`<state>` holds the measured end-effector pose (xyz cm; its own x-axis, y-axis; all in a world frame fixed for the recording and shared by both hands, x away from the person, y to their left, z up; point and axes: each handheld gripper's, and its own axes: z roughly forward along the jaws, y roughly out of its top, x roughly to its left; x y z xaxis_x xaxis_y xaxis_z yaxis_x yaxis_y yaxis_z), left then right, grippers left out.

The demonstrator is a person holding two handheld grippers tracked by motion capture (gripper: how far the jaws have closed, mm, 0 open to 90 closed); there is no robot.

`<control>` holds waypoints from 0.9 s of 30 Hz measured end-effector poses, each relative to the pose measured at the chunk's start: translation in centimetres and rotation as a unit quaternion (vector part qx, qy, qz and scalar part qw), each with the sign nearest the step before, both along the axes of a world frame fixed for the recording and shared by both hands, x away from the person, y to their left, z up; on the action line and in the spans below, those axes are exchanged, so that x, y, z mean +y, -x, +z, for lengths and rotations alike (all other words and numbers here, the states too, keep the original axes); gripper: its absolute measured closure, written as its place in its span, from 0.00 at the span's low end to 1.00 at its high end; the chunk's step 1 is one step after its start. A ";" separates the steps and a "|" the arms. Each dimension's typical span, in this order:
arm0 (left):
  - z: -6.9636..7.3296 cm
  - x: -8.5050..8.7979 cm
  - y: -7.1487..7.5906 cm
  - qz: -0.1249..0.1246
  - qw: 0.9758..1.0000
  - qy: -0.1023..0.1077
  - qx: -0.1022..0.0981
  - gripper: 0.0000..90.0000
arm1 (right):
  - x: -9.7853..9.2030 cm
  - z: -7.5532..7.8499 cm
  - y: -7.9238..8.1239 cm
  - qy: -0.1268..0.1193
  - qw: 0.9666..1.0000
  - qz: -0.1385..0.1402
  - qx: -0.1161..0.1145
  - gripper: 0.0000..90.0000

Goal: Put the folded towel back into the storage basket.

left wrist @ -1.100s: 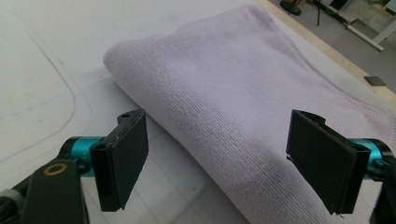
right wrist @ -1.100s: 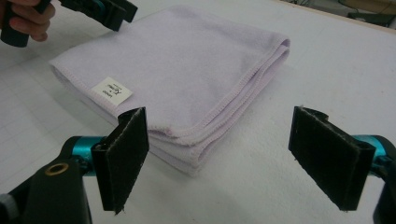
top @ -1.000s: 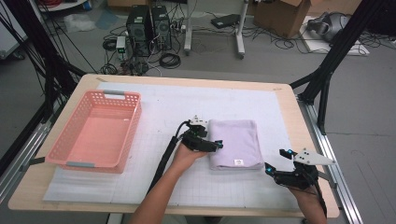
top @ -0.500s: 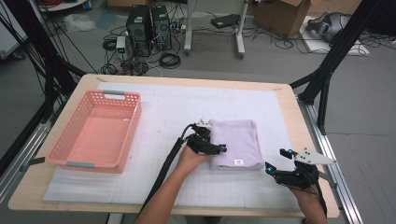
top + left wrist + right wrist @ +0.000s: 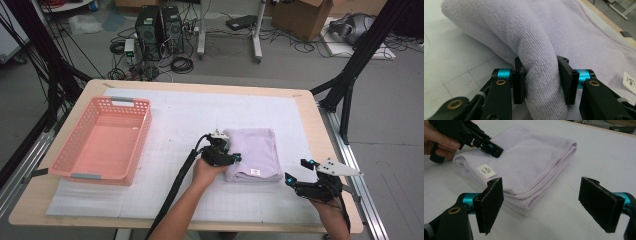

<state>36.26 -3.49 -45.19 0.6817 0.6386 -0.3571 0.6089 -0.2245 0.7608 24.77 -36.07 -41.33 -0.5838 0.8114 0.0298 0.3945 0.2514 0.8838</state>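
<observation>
A folded lilac towel (image 5: 252, 150) lies on the white grid mat, right of centre. My left gripper (image 5: 231, 159) is at the towel's left edge; its jaws have just been closing. In the left gripper view the pads (image 5: 518, 82) pinch a bunched fold of the towel (image 5: 544, 32) between them. My right gripper (image 5: 298, 170) hovers near the table's front right, apart from the towel. In the right gripper view its jaws (image 5: 546, 202) stand wide with nothing between them, and the towel (image 5: 529, 162) with its white tag (image 5: 485, 170) lies beyond.
A pink plastic basket (image 5: 90, 176) sits on the left of the mat (image 5: 175, 120) with nothing in it. The wooden table edge (image 5: 312, 115) runs along the right. Cables, computer cases and boxes lie on the floor behind the table.
My left gripper has slid a little to the right onto the towel's left edge and closed on a fold of it. The right gripper has kept still.
</observation>
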 end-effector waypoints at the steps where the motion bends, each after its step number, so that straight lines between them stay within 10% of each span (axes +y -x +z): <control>1: 0.0 0.0 0.1 0.000 1.000 0.006 0.000 0.72 | 0.0 0.0 0.0 0.000 1.000 0.000 0.000 0.21; 27: 1.9 2.2 1.7 -0.040 0.993 0.057 -0.095 0.79 | -0.4 0.1 0.1 -0.009 1.000 -0.003 -0.004 0.21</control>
